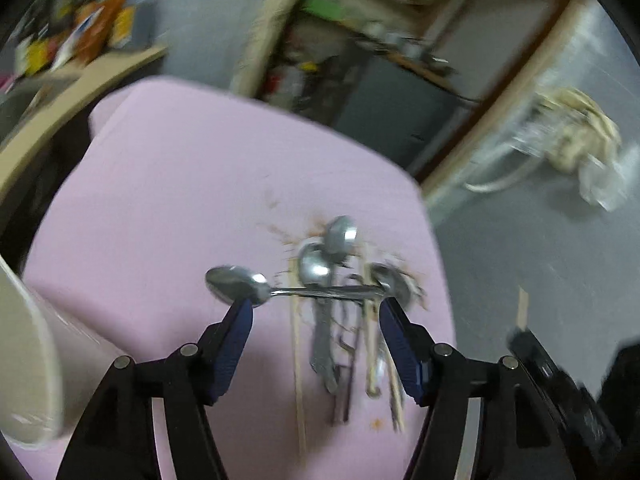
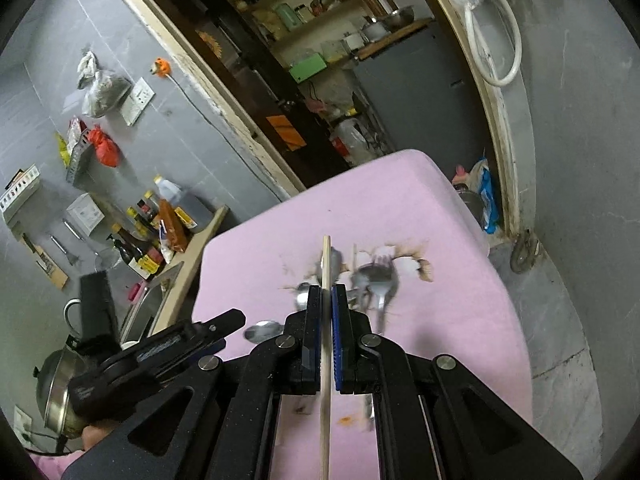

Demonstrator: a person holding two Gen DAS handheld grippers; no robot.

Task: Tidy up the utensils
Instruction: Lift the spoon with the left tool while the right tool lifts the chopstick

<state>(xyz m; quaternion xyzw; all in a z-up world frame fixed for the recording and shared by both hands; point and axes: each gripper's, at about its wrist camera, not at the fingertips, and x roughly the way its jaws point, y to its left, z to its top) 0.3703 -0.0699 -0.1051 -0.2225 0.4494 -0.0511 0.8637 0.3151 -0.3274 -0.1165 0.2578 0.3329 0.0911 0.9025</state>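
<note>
Left gripper [image 1: 316, 304] stands wide, its blue pads [image 1: 236, 340] apart; a spoon [image 1: 240, 286] lies crosswise at the fingertips, its bowl touching the left tip, and whether the right tip touches its handle I cannot tell. Right gripper [image 2: 326, 300] is clamped narrow on a chopstick [image 2: 326, 276], which runs upright between its pads and sticks out past the tips. Below both lies a pink cloth [image 1: 160, 200], stained and burnt near the middle. On it sits a loose heap of utensils [image 1: 340, 304]: spoons, a ladle, more chopsticks, lying mostly lengthwise. At the left edge of the left view is a pale cup [image 1: 28, 360], blurred. Beyond the cloth, a counter with bottles [image 2: 160, 216] and an open doorway [image 2: 320, 60].
</note>
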